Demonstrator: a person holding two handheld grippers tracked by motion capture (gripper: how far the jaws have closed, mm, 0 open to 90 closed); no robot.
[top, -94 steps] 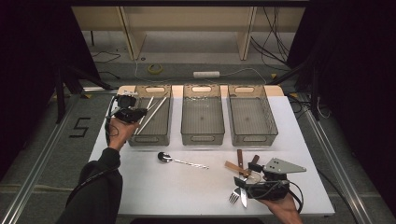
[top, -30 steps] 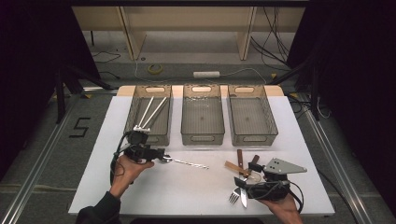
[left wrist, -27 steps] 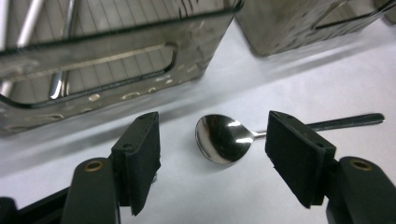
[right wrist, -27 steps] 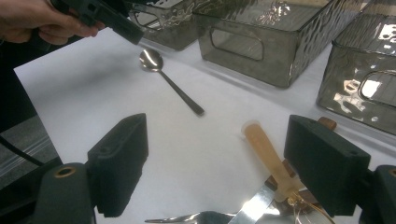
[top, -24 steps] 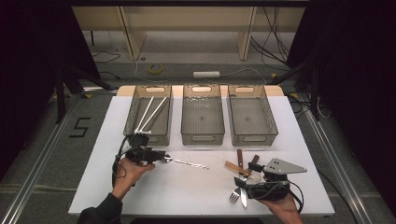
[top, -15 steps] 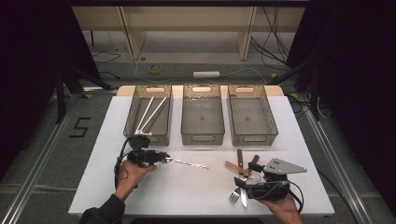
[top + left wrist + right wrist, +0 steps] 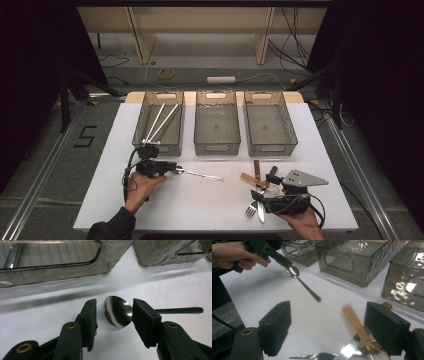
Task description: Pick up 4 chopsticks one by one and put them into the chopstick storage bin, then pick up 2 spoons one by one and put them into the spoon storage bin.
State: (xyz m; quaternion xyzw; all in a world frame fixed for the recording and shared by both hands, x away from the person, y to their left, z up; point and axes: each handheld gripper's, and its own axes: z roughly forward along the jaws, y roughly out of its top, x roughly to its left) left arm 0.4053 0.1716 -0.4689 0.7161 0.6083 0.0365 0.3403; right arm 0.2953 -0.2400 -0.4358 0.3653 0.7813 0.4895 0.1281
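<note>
Two sticks [image 7: 161, 121] lay binned in the left tray [image 7: 141, 120] already. My left gripper [image 7: 113, 315] was closing, half open, around the spoon [image 7: 118, 310] bowl near the table's [image 7: 200, 200] left edge, not yet gripping. My right gripper [image 7: 327, 322] waited open beside the cutlery pile [image 7: 260, 197].

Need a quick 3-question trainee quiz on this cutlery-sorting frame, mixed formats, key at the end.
1. True or false: the left gripper already clamps the spoon.
2. Which bin holds items? A) left bin B) middle bin C) right bin
3. Fill in: the spoon's bowl lies ____ the left gripper's pads.

Key:
1. False. The jaws have just been closing, but gaps remain on both sides of the bowl.
2. A. White sticks lie in it.
3. Between.
</note>
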